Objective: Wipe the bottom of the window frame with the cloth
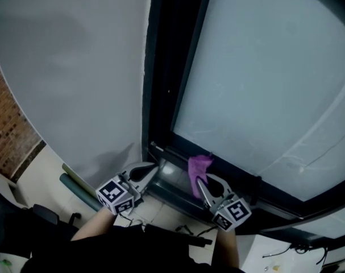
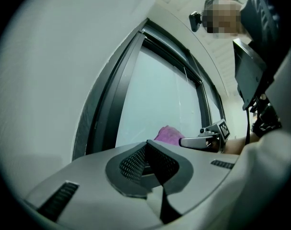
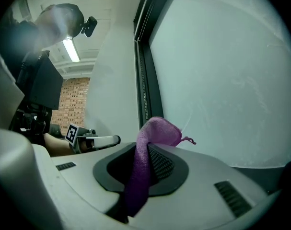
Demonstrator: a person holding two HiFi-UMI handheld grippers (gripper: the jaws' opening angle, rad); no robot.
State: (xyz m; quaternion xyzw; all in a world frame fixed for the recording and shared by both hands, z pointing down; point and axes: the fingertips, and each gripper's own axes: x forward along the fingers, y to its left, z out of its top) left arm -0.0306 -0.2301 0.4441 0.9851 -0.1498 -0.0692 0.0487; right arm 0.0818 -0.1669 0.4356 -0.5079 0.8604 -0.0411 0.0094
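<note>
A purple cloth (image 1: 198, 166) is pinched in my right gripper (image 1: 202, 182), which is shut on it just in front of the dark bottom rail of the window frame (image 1: 240, 174). In the right gripper view the cloth (image 3: 157, 131) runs up between the jaws and bunches over their tips against the frosted glass (image 3: 222, 80). My left gripper (image 1: 151, 168) is shut with nothing in it and points at the frame's lower left corner. From the left gripper view (image 2: 147, 153), the cloth (image 2: 168, 134) and right gripper (image 2: 203, 141) show to the right.
The dark vertical frame post (image 1: 161, 67) rises beside a grey wall (image 1: 75, 67). A brick wall (image 1: 7, 129) is at the far left. Rolled green tubes (image 1: 75, 187) lie on the tiled floor under the left gripper. Cables (image 1: 291, 249) lie at lower right.
</note>
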